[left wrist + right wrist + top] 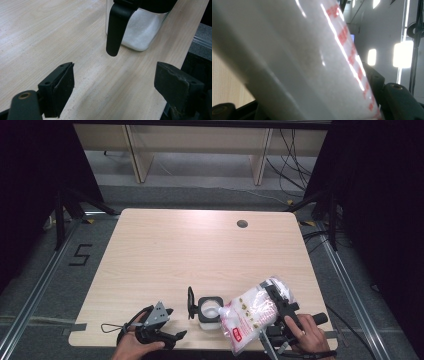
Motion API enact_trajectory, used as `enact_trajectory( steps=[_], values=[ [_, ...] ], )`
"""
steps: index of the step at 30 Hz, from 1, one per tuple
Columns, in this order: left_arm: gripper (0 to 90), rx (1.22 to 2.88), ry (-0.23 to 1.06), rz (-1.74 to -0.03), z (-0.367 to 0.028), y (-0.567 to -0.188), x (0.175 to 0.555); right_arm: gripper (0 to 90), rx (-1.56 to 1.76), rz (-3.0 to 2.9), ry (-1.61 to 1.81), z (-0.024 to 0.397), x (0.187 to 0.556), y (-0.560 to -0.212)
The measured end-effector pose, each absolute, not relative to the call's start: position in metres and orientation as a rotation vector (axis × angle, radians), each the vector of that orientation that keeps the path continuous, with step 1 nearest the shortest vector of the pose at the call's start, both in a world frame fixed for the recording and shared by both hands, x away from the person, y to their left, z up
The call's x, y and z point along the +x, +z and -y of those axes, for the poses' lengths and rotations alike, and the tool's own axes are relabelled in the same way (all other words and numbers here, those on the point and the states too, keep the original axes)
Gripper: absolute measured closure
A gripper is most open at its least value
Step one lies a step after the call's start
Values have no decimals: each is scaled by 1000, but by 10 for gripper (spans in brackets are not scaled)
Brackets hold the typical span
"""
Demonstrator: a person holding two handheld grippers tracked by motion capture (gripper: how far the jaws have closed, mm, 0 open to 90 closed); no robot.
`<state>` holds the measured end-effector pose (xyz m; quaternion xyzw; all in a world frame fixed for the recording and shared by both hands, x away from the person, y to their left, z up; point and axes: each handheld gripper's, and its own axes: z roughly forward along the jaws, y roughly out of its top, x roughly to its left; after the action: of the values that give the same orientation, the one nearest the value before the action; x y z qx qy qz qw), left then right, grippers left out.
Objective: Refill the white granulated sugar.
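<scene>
Over jar (209, 310) | right gripper (278, 307) clamps bag (250, 317) | red label unreadable

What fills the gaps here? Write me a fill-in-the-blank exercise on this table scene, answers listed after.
1. The right hand-held gripper is clamped on a clear plastic ____ of white grains with red print.
2. The square clear container with a black rim has its hinged black lid standing ____.
3. The left hand-held gripper has its jaws ____, with nothing between them.
4. The container holds a ____ granular substance.

Missing words: bag; open; open; white
</scene>
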<state>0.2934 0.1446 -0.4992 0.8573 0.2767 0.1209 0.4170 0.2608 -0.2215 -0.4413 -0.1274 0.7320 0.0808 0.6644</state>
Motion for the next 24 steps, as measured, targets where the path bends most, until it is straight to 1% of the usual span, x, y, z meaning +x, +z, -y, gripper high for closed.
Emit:
enact_trajectory(
  steps=[3,4,12,15,24],
  values=[
    [161,2133,300,-705,-143,-500,293,445,-290,-1654,182,222,261,-442],
    [161,2153,305,-693,-145,-499,294,445,-291,-1655,180,222,261,-442],
    [161,2133,300,-706,-143,-500,293,446,-318,-1638,155,221,260,-439],
    [162,2154,301,-711,-145,-499,293,446,-319,-1641,153,221,260,-439],
    [161,2146,297,-705,-144,-500,293,447,-322,-1637,155,221,261,-439]
  ],
)
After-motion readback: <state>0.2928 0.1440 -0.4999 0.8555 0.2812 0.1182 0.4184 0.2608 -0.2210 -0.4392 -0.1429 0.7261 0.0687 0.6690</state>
